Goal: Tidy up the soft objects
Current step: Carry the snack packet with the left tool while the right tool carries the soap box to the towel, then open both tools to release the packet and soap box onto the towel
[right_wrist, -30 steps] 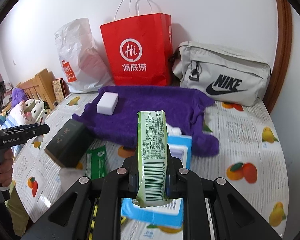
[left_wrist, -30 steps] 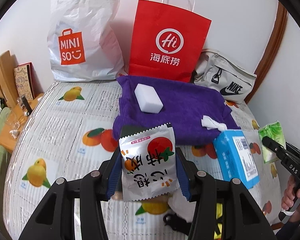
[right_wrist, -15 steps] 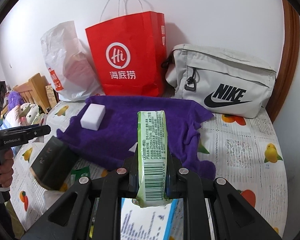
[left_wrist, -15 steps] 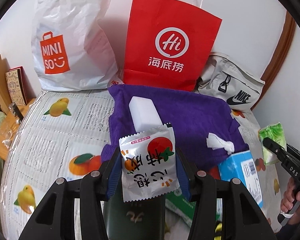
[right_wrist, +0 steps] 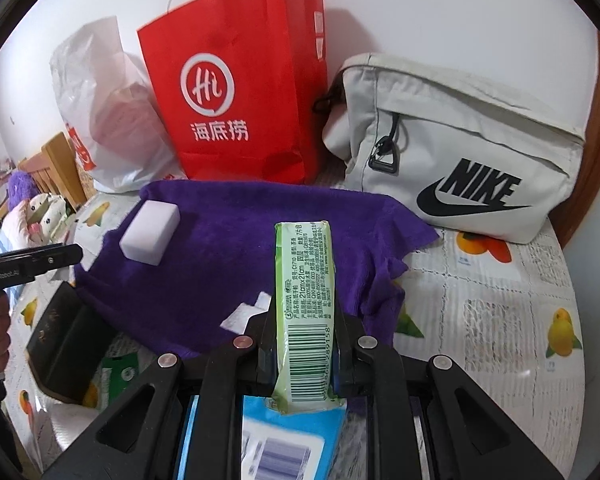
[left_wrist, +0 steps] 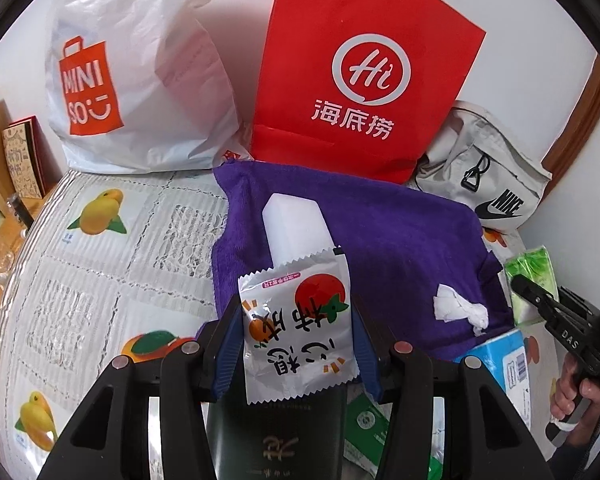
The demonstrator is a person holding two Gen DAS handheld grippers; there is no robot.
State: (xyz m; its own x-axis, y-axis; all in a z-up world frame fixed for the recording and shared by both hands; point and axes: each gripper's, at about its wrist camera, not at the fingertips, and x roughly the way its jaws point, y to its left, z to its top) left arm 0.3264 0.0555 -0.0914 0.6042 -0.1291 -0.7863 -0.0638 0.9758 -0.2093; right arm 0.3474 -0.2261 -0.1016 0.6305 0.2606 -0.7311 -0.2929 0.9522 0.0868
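My left gripper (left_wrist: 298,320) is shut on a silver snack packet (left_wrist: 296,328) printed with an orange and a red fruit. My right gripper (right_wrist: 304,328) is shut on a slim green tissue pack (right_wrist: 305,308), barcode facing me; the same pack (left_wrist: 530,280) shows at the right of the left wrist view. Both hang over a purple towel (left_wrist: 384,232) (right_wrist: 228,248) spread on the bed. A white sponge block (left_wrist: 294,226) (right_wrist: 150,234) lies on the towel. A crumpled white tissue (left_wrist: 460,308) rests on its near edge.
At the back stand a white Miniso bag (left_wrist: 132,80), a red paper bag (left_wrist: 360,76) (right_wrist: 240,100) and a beige Nike pouch (right_wrist: 460,152). A blue tissue box (right_wrist: 284,440), a dark green box (right_wrist: 66,344) and a green packet (left_wrist: 366,428) lie near me. A wooden headboard (right_wrist: 56,164) is left.
Both grippers have moved forward over the bed toward the purple towel and the bags, each still holding its pack. The blue box and dark box have slid nearer the bottom of the views.
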